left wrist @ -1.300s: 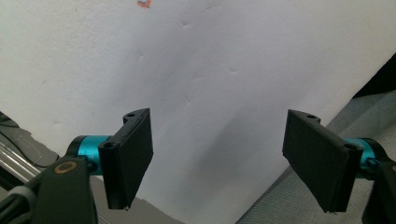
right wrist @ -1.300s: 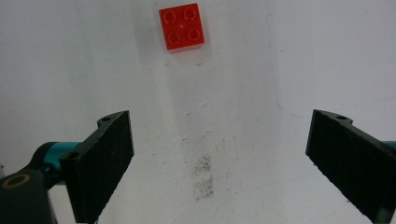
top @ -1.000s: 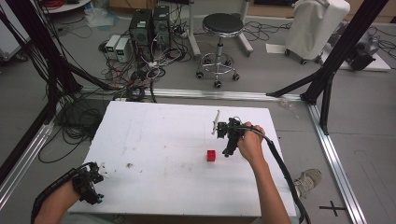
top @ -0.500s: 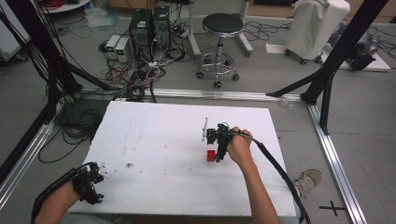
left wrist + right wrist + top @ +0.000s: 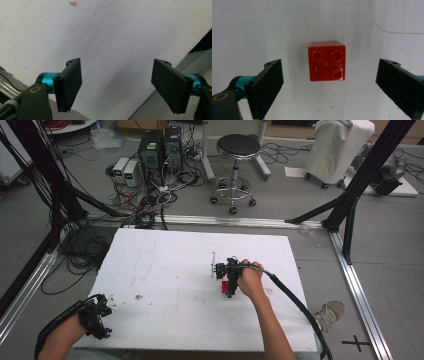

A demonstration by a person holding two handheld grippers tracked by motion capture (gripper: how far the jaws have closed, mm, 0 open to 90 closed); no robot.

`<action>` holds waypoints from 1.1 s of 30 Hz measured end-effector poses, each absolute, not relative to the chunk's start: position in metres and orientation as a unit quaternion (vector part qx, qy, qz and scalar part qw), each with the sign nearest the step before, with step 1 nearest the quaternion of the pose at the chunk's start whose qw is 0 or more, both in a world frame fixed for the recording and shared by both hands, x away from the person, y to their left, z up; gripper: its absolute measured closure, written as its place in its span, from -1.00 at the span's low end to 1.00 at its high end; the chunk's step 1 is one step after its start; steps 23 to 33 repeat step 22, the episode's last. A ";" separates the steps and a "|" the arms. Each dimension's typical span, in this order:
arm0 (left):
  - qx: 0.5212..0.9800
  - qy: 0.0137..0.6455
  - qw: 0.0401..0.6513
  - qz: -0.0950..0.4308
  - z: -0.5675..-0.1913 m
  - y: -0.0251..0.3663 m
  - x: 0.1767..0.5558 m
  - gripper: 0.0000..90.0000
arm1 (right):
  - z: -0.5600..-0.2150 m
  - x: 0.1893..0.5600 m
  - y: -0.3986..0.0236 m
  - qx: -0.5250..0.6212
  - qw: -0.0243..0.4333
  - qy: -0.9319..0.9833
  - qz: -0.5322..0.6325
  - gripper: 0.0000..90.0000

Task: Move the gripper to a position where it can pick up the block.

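High view: the red brick [image 5: 225,286] lies on the white worktop [image 5: 165,265], right of its middle, with the right tongs [image 5: 229,285] poised over it; the left tongs [image 5: 102,312] rest at the near left corner.

Left gripper view: the left tongs [image 5: 116,85] are spread over bare worktop.

Right gripper view: the right tongs [image 5: 334,90] are spread wide, jaws either side of the brick [image 5: 327,60] without touching. The approach looks finished; closing and lifting remain.

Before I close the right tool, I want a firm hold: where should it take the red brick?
Grip the red brick by its two flat side walls, coming straight down from above. It sits studs up on the white table, centred between the open pads of the right tool, so those walls probably face them.
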State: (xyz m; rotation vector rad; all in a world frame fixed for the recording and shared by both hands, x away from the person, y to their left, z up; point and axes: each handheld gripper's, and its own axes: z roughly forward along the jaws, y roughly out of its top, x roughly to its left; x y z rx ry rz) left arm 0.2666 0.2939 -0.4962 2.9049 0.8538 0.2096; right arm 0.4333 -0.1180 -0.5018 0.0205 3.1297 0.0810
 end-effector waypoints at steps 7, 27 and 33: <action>0.956 0.279 0.052 0.067 -0.497 0.293 0.267 -0.45 | -0.513 0.432 -0.113 -0.001 0.007 1.000 0.015 -0.85; 0.957 0.279 0.053 0.067 -0.496 0.292 0.267 -0.45 | -0.519 0.431 -0.111 -0.001 0.003 1.000 0.007 -0.85; 0.957 0.279 0.053 0.067 -0.496 0.292 0.267 -0.45 | -0.519 0.431 -0.111 -0.001 0.003 1.000 0.007 -0.85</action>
